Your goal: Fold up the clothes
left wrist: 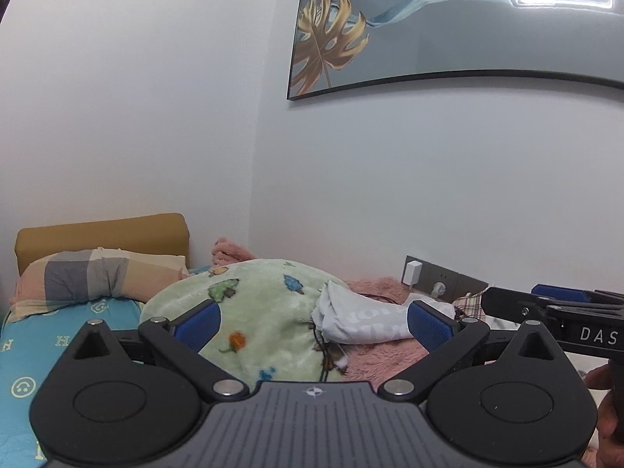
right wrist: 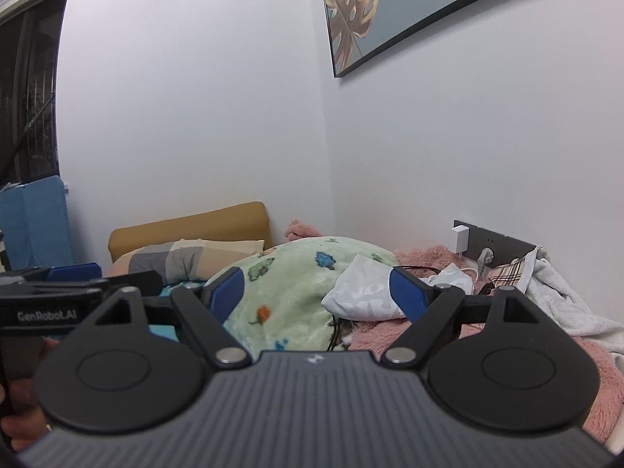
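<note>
Both tongs wide and empty, above the bed.
Your left gripper and right gripper face the white garment on the blanket; reaching in, you may snag the cable beside it.

The green blanket is covering part of the white garment, and the print on that garment is staying too blurred to read. A black cable is disappearing under the bedding. The picture on the wall is running off the top edge in both views. The hand is showing only partly at the right edge.
</note>
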